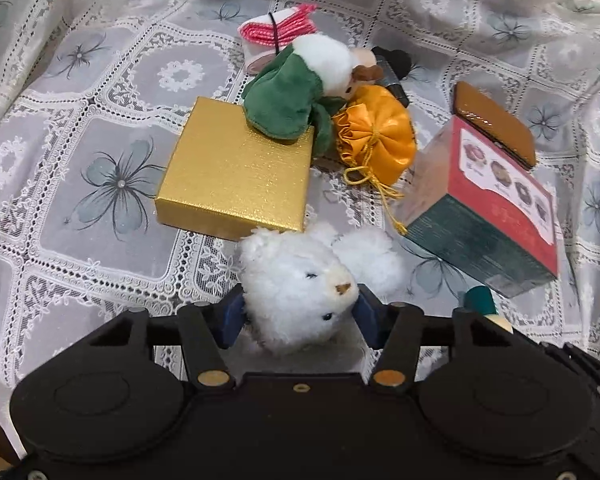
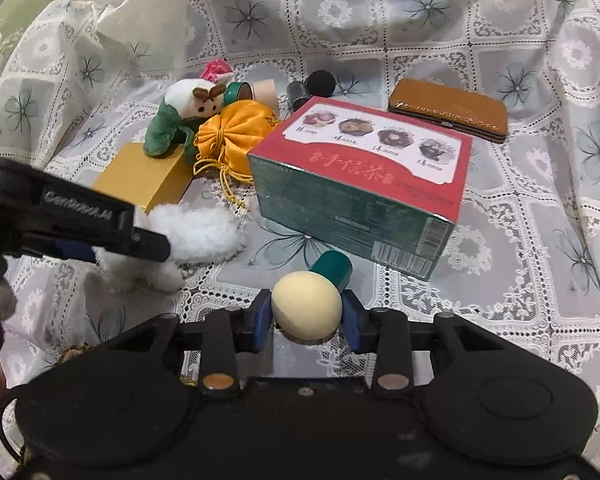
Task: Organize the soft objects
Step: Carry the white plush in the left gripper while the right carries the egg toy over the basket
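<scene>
A fluffy white plush bear (image 1: 300, 292) lies on the lace tablecloth, and my left gripper (image 1: 300, 318) is shut on its head, blue pads pressing both sides. In the right wrist view the same bear (image 2: 204, 232) shows beside the left gripper's finger (image 2: 148, 242). My right gripper (image 2: 306, 322) is shut on a cream round puff with a green handle (image 2: 306, 304), just in front of the tea box. A green and white plush (image 1: 296, 92) leans on the gold box, next to an orange satin pouch (image 1: 376, 132).
A flat gold box (image 1: 236, 168) lies left of centre. A red and green tea box (image 2: 360, 184) stands to the right, with a brown case (image 2: 448, 110) behind it. A pink and white bundle (image 1: 276, 32), tape rolls (image 2: 260, 90) and a black item (image 2: 320, 82) lie farther back.
</scene>
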`<state>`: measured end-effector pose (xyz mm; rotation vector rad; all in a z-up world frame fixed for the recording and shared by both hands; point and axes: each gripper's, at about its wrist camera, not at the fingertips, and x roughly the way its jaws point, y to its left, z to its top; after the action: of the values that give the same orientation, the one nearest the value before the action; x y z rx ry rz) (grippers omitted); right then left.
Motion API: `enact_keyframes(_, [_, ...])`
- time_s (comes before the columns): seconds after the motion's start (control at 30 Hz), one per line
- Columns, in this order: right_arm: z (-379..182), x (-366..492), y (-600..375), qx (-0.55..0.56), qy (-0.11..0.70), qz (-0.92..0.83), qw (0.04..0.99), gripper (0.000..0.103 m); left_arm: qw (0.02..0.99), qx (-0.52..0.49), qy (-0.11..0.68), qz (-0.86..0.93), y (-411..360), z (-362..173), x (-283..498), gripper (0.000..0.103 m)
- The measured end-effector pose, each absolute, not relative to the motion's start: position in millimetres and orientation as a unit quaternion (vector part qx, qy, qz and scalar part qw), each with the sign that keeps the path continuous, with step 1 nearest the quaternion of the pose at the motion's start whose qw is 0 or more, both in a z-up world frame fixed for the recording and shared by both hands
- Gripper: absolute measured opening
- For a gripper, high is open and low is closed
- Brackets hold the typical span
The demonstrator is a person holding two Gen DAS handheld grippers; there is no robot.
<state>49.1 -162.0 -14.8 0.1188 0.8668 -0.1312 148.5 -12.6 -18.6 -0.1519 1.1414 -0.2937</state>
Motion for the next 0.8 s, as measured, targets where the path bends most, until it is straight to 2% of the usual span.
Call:
enact_keyframes(0.5, [14, 7, -160, 0.076, 0.399, -0.067, 0.911, 0.036, 0.836, -0.067, 0.525, -0.149, 6, 19, 97, 0.052])
enact_keyframes(0.8, [30, -36, -152, 0.086, 0.401, -0.044, 0.911, 0.036, 0.825, -0.049, 0.54, -0.159, 14, 18, 57, 0.052])
